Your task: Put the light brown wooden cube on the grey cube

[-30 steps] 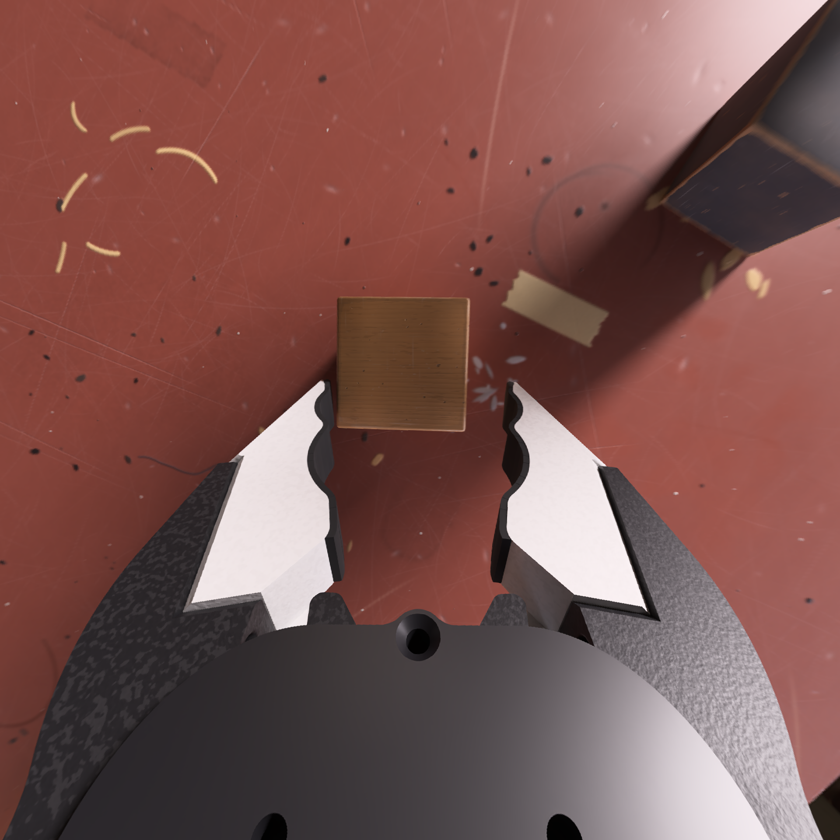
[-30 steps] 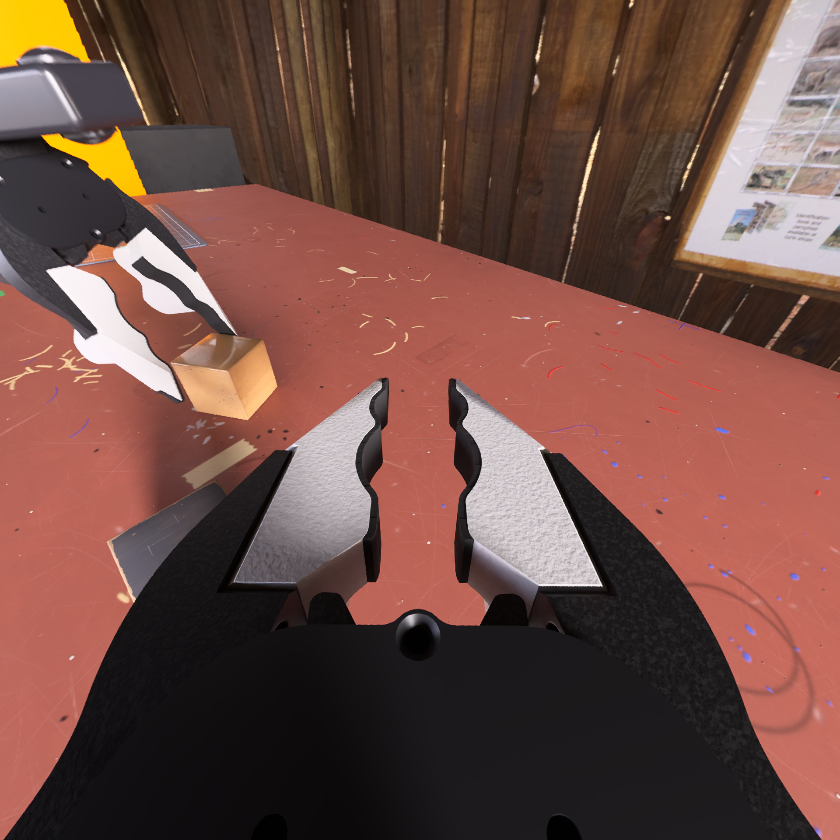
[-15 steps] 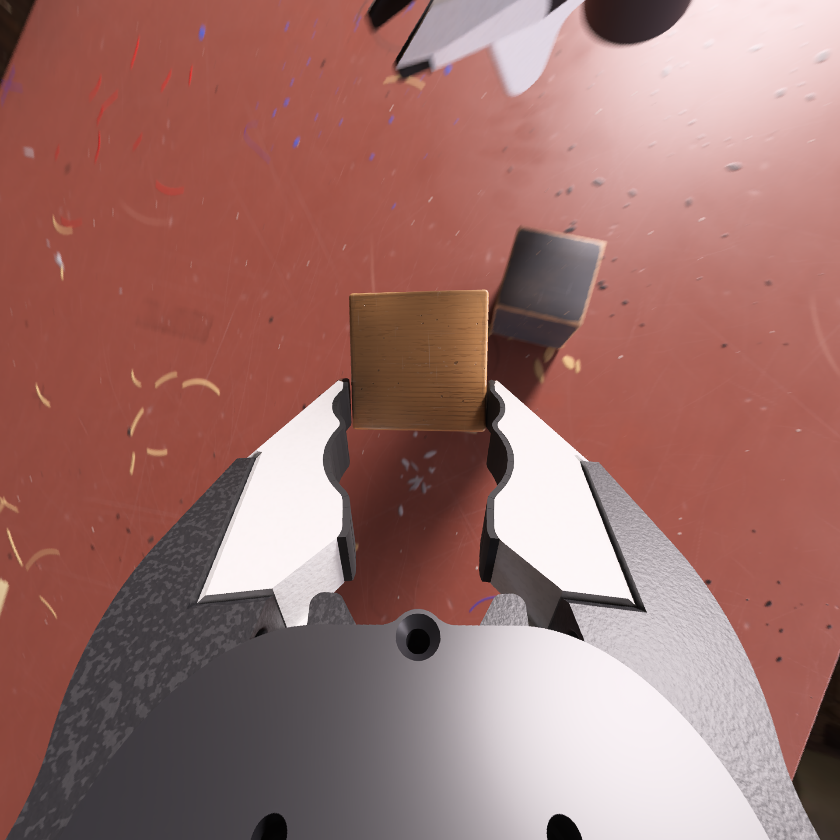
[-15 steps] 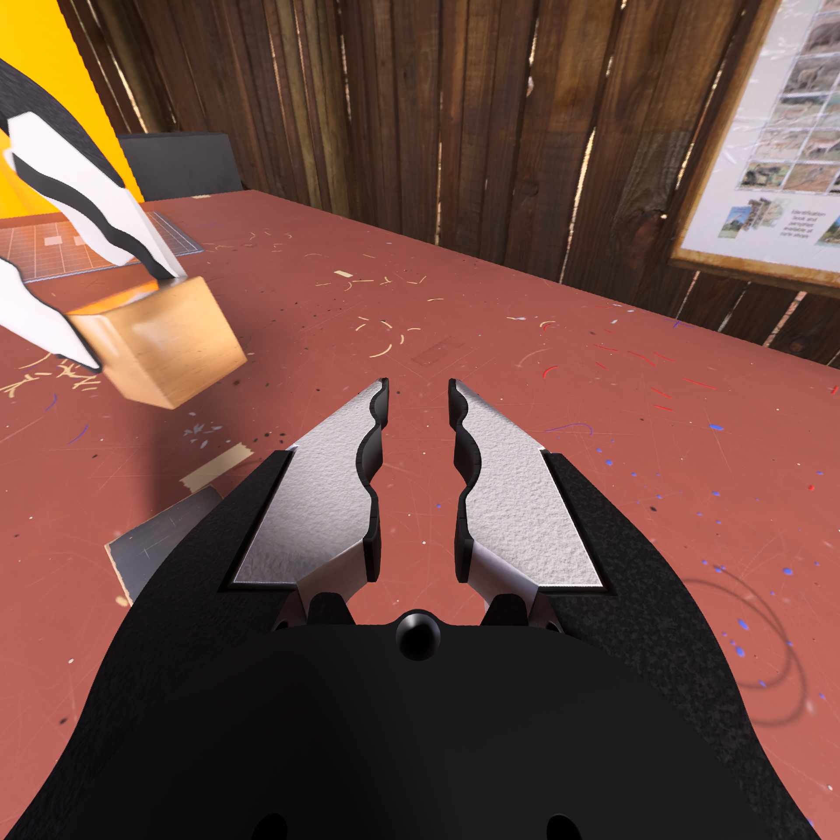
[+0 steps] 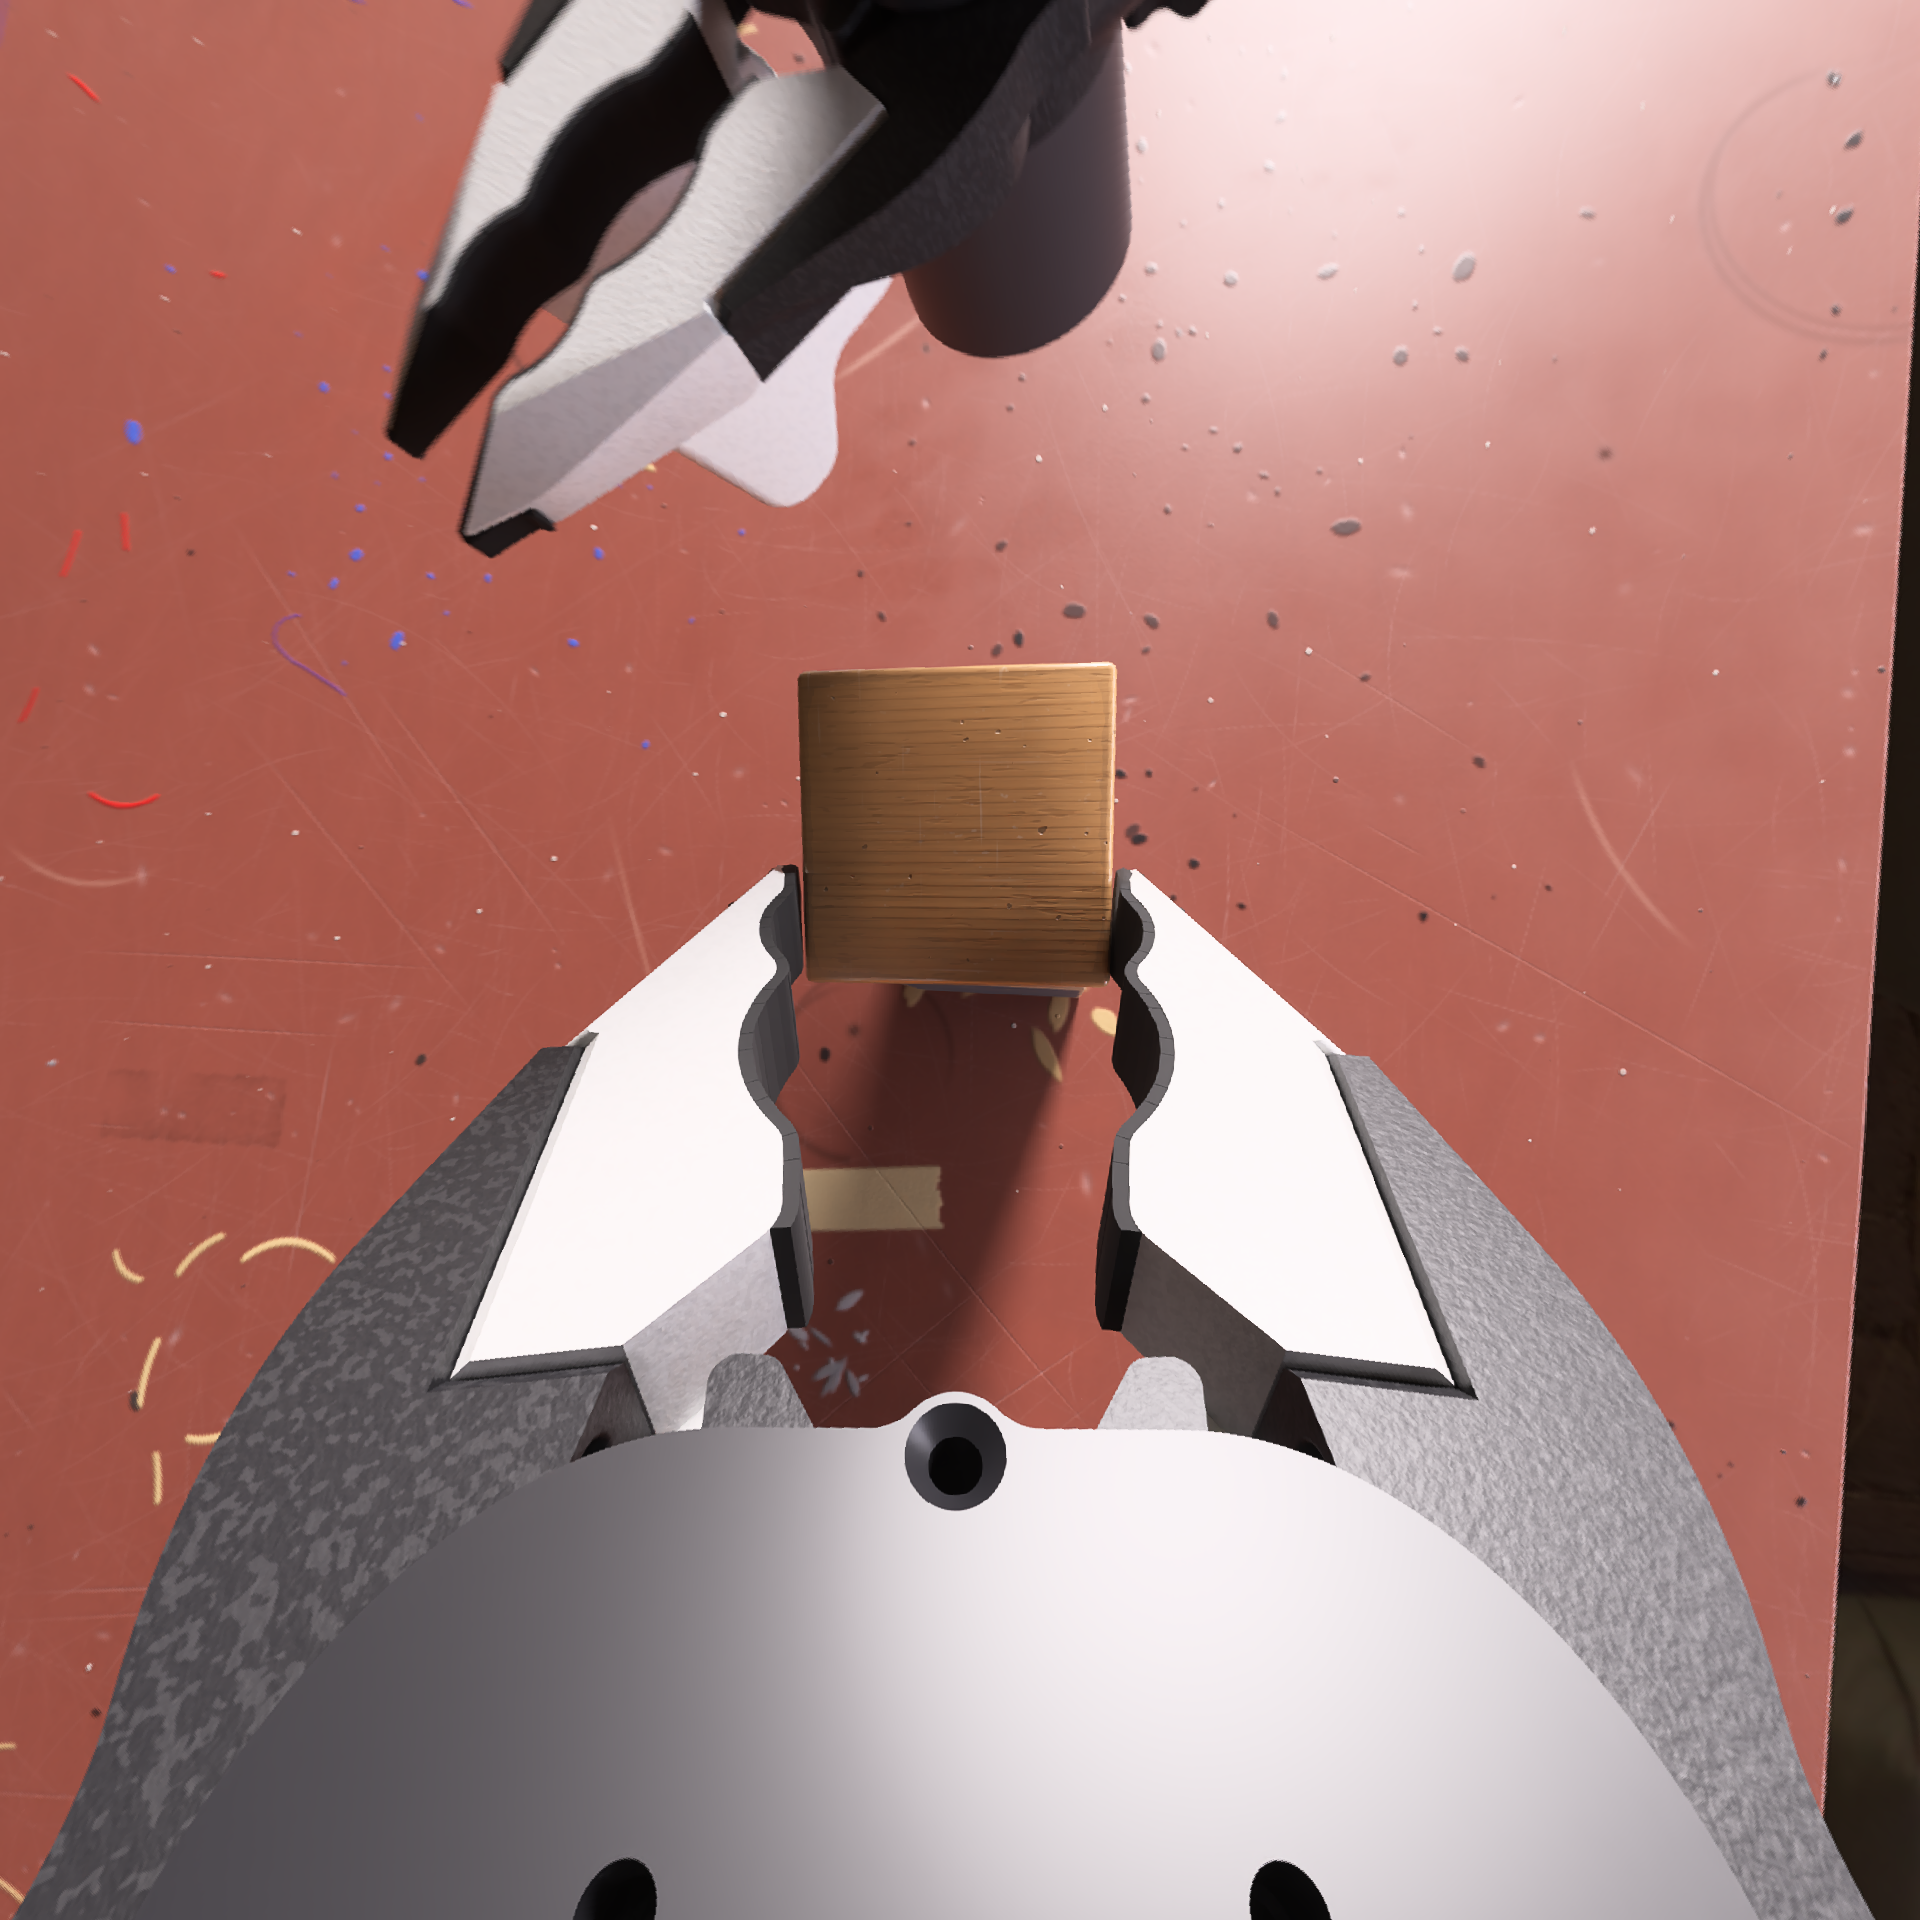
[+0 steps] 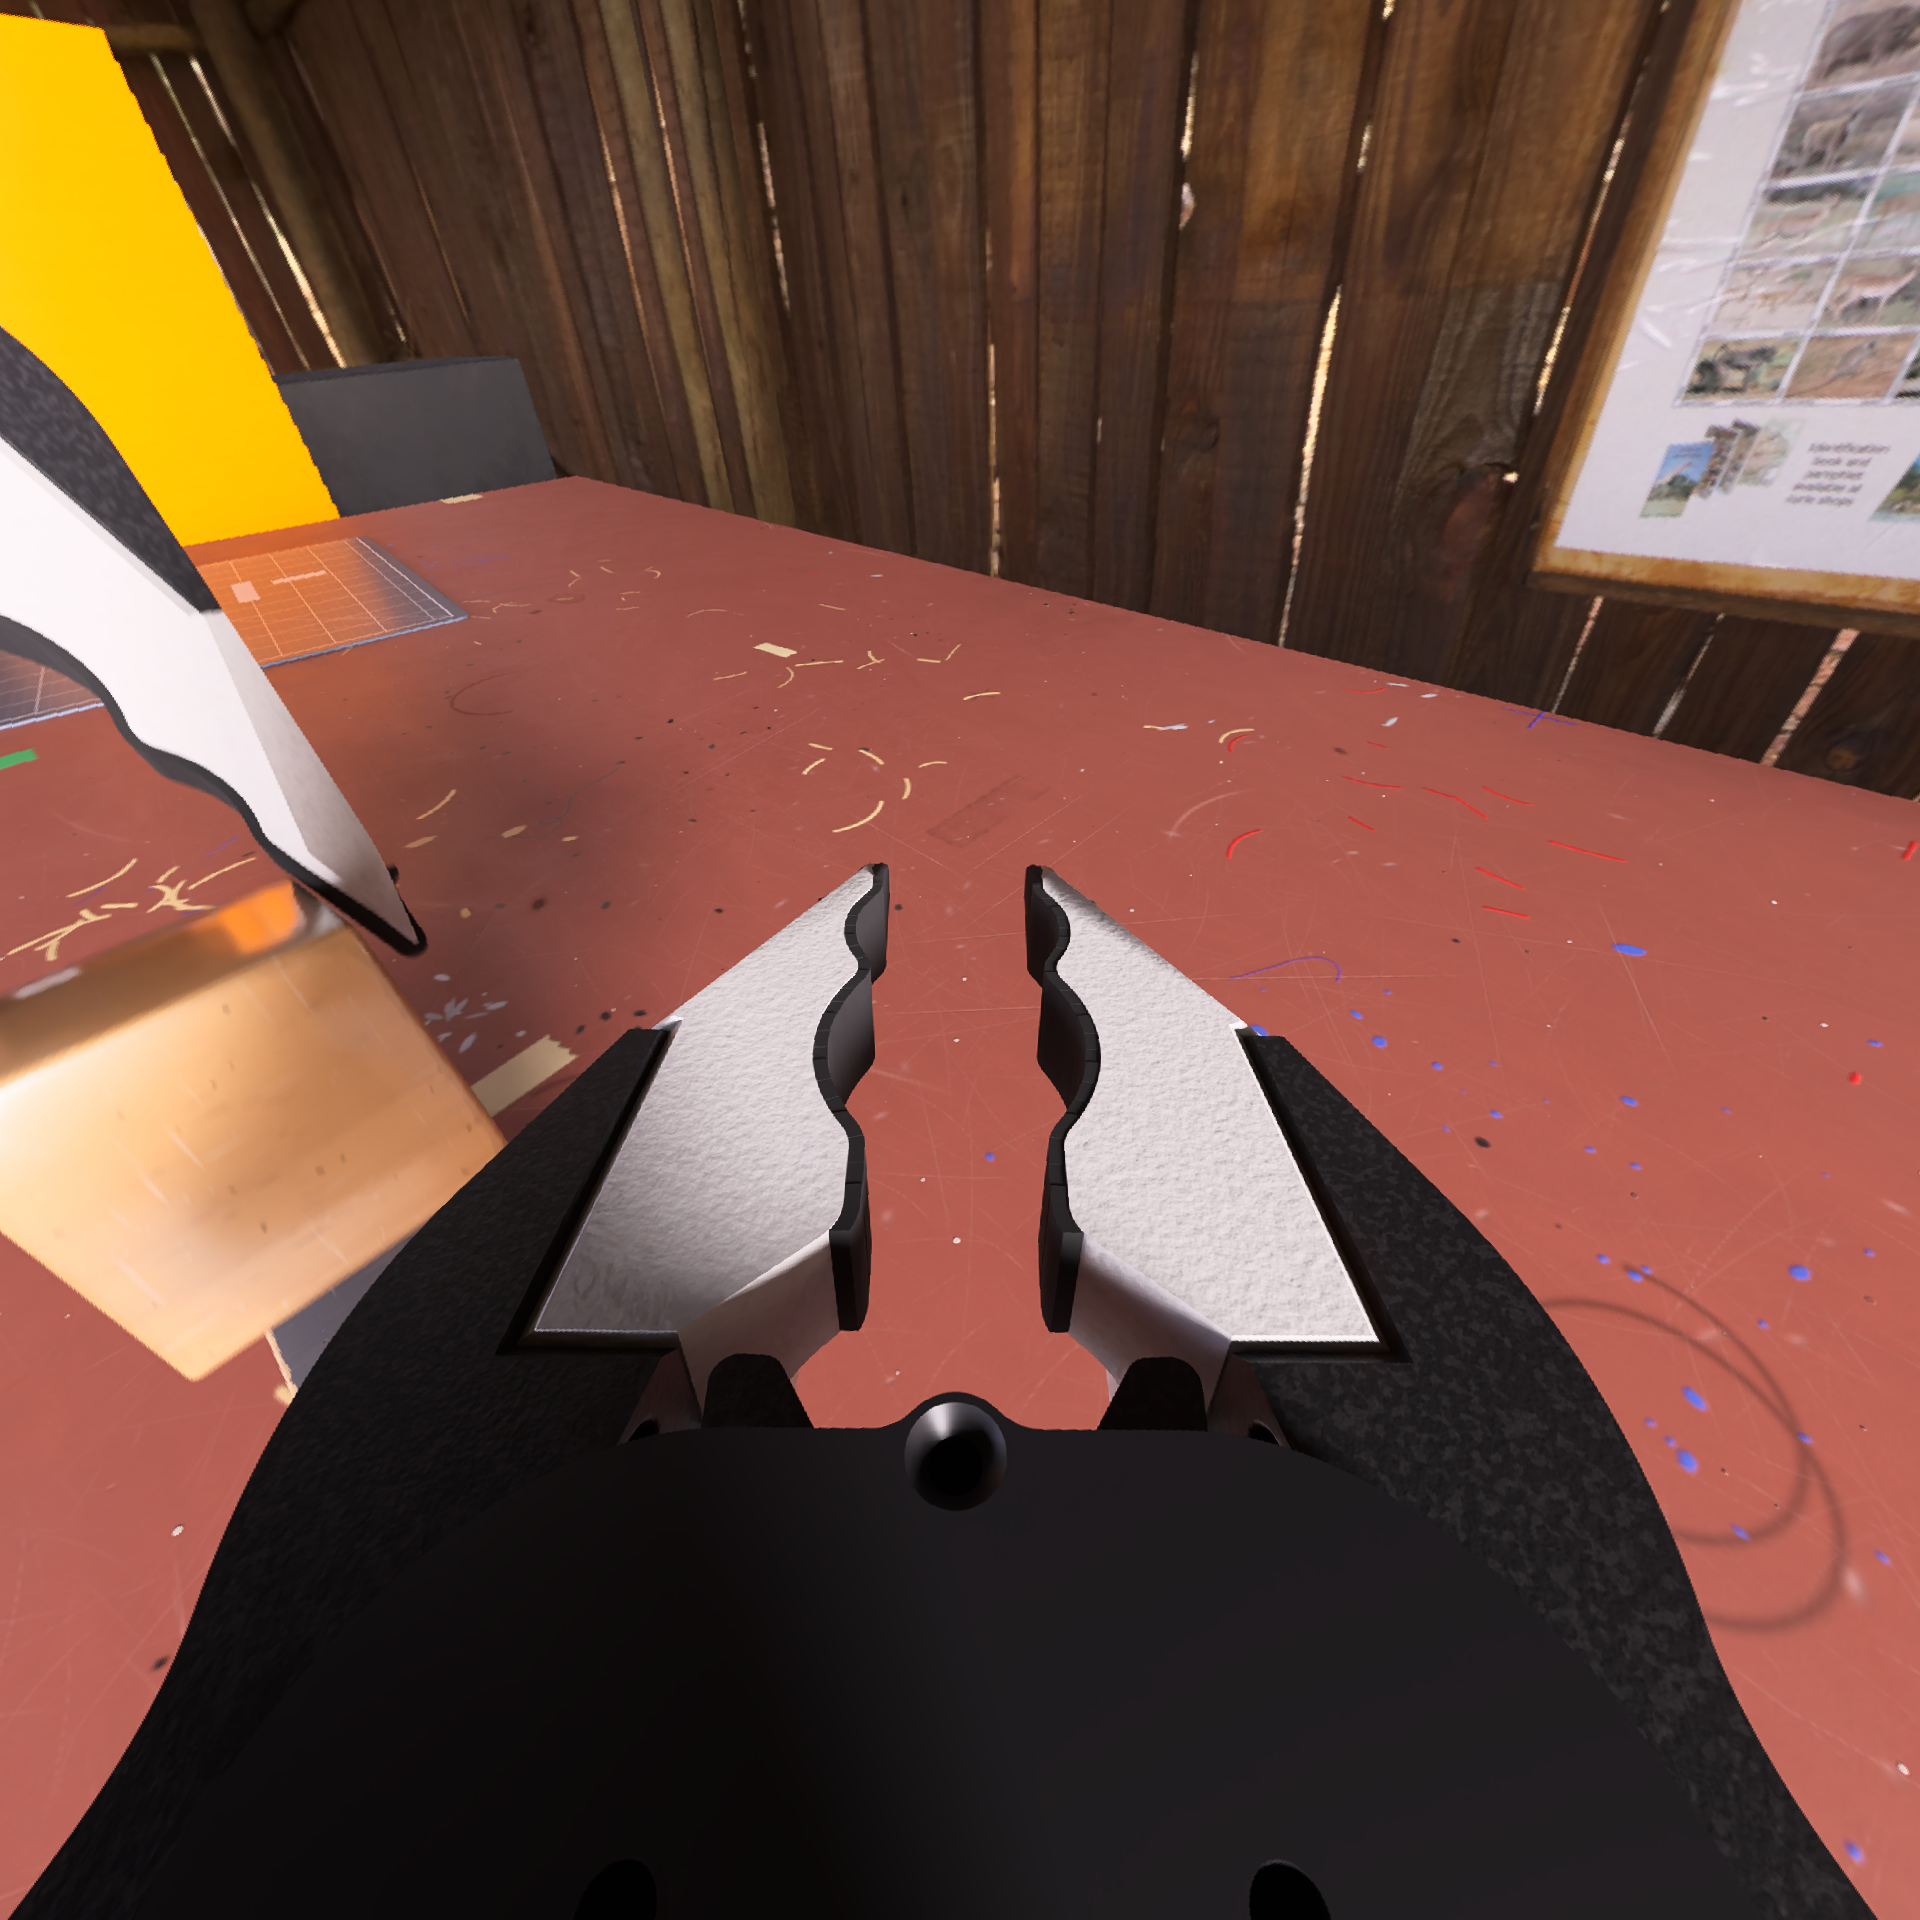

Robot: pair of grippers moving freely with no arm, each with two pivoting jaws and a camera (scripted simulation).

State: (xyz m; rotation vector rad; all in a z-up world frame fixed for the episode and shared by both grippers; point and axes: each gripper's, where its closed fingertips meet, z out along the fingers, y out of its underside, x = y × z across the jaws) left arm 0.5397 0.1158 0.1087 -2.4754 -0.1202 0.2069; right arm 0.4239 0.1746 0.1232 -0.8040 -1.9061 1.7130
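Observation:
My left gripper (image 5: 956,883) is shut on the light brown wooden cube (image 5: 956,826), pinching its near part between the fingertips and holding it above the red table (image 5: 1455,935). The grey cube is almost wholly hidden beneath the wooden cube; only a thin pale sliver (image 5: 1003,992) shows at its lower edge. In the right wrist view the wooden cube (image 6: 208,1143) hangs close at the left under a left finger (image 6: 208,748), with a grey sliver (image 6: 307,1351) below it. My right gripper (image 6: 956,883) is open and empty; it also shows in the left wrist view (image 5: 623,312).
A strip of tan tape (image 5: 873,1195) lies on the table under my left fingers. The table's right edge (image 5: 1860,1039) is near. A gridded cutting mat (image 6: 312,603), a yellow panel (image 6: 104,312), a plank wall (image 6: 1039,312) and a framed poster (image 6: 1766,312) stand beyond.
My left gripper shut on the wooden cube, lifted it off the table and carried it over the grey cube, close to my right gripper. The right gripper has stayed put.

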